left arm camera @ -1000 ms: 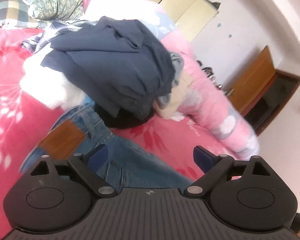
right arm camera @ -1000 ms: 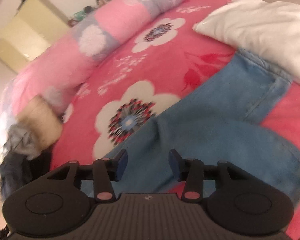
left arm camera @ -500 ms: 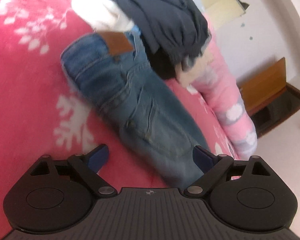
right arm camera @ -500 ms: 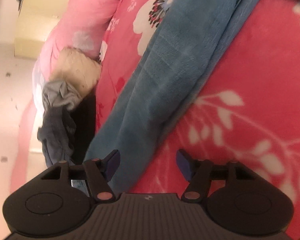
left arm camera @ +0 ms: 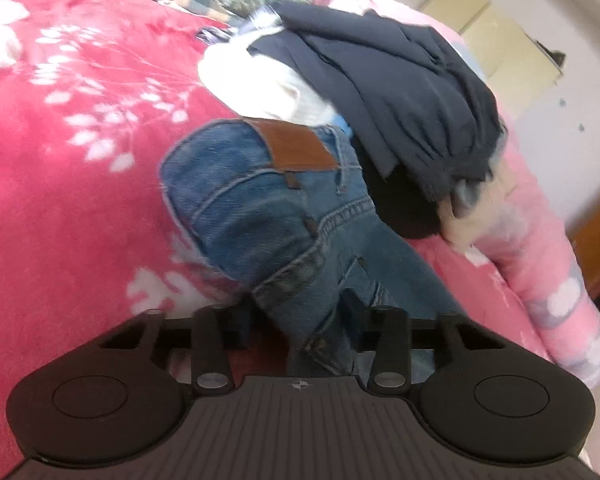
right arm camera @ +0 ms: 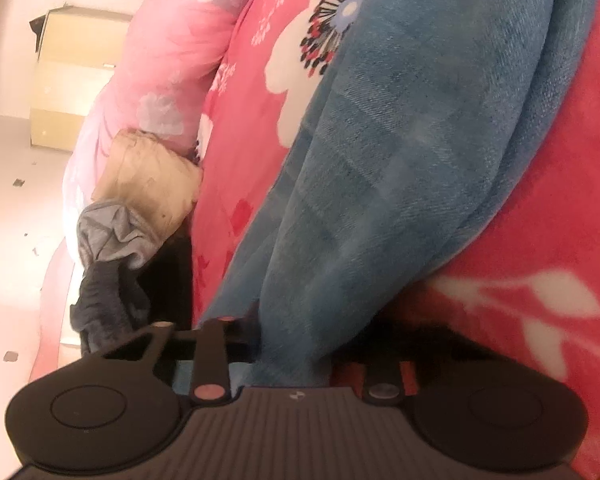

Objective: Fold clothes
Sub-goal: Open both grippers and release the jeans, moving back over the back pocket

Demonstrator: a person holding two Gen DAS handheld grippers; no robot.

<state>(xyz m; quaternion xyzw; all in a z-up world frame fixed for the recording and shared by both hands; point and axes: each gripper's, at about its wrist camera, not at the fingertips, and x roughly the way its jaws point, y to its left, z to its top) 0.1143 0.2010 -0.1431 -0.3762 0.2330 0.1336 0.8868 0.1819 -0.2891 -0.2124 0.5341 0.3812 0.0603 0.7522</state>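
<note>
Blue jeans (left arm camera: 260,208) with a brown leather patch (left arm camera: 296,148) lie on the red floral blanket (left arm camera: 60,160). My left gripper (left arm camera: 298,314) is low at the jeans' near end, jaws closing, with a raised fold of denim pinched between its fingers. In the right wrist view a jeans leg (right arm camera: 400,160) runs up and away across the blanket. My right gripper (right arm camera: 292,340) is closing on the near end of that leg. The cloth fills the gap and hides most of both fingers.
A heap of clothes sits behind the jeans: a dark navy garment (left arm camera: 400,92) over a white one (left arm camera: 256,76). A rolled pink quilt (left arm camera: 540,248) lines the bed's far edge. Beige (right arm camera: 152,176) and grey cloths (right arm camera: 108,236) lie by it. Cardboard boxes (left arm camera: 496,36) stand beyond.
Both grippers dropped onto the jeans and their wide-open jaws closed on the denim. The left view swung back so the heap sits farther off.
</note>
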